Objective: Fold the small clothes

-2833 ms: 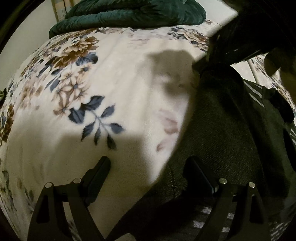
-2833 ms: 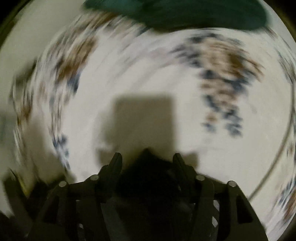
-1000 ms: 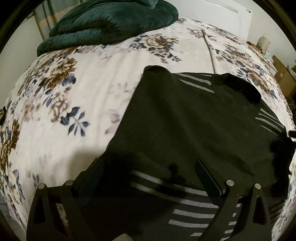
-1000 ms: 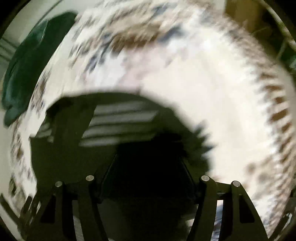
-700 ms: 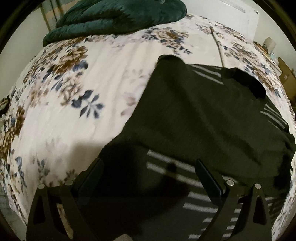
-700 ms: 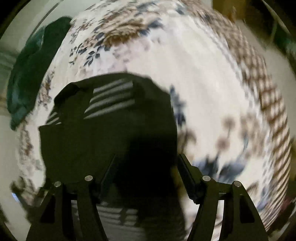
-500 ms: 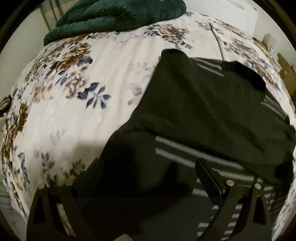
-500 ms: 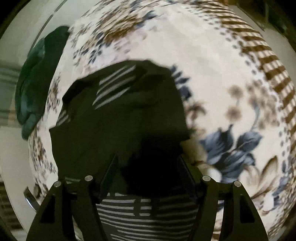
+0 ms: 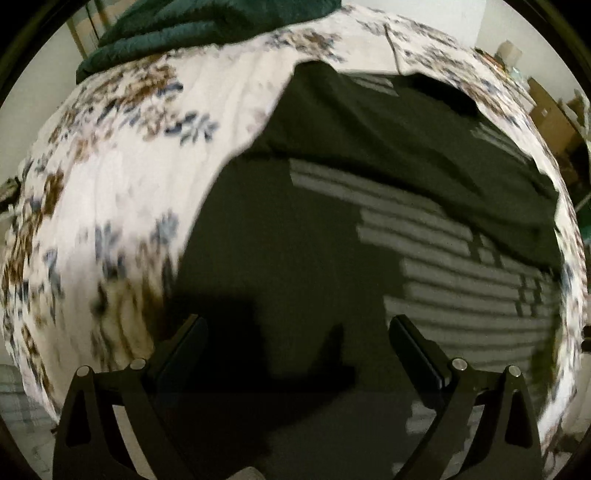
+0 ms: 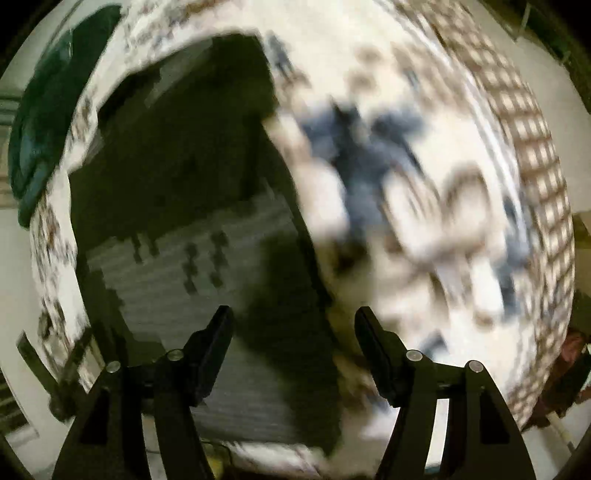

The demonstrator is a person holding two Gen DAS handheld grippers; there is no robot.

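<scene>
The floral bedspread (image 9: 122, 192) lay open from nine to eleven o'clock of the left wrist view, flat and bare, giving a gripper free passage there. A heaped dark green blanket (image 9: 207, 26) blocked the way at twelve o'clock (the only bulk on the bed). The dark striped garment (image 9: 369, 229) covered the middle through three o'clock, low but with a raised fold across it. In the right wrist view the bedspread (image 10: 424, 206) spread clear from one to four o'clock, though blurred, with cardboard boxes (image 9: 554, 114) beyond the bed's edge at two o'clock of the left view.
</scene>
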